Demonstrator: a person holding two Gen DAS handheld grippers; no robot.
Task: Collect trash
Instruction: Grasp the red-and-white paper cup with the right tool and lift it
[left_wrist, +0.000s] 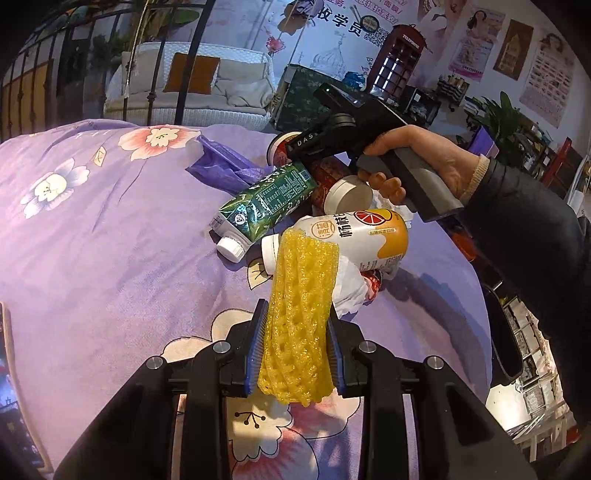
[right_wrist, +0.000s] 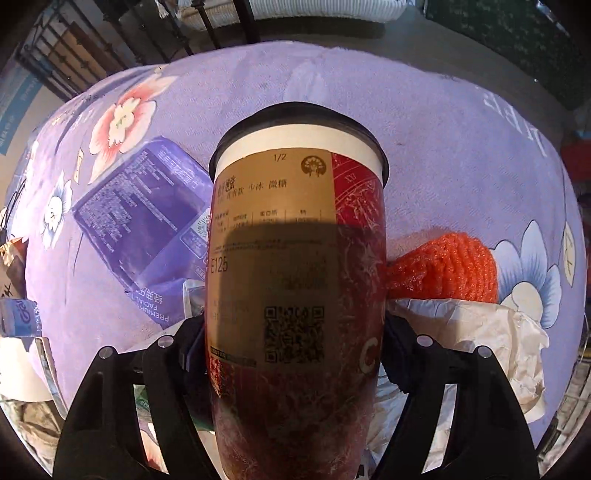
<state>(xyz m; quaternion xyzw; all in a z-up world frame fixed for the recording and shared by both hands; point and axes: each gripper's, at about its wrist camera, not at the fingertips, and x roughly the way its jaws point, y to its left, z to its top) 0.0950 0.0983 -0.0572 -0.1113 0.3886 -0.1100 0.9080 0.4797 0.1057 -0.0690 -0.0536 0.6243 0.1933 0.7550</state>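
Both pads flank the red cup (right_wrist: 295, 280), lying lengthwise between the jaws.

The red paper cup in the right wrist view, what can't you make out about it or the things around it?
- Red paper cup: its base runs off the bottom edge.
- Right jaws: pads hidden behind the cup wall, so contact is unclear.
- Orange foam net: its left end is hidden behind the cup.
- Label print: lower half too shadowed.

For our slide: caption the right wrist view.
Right gripper around red paper cup above purple floral cloth.
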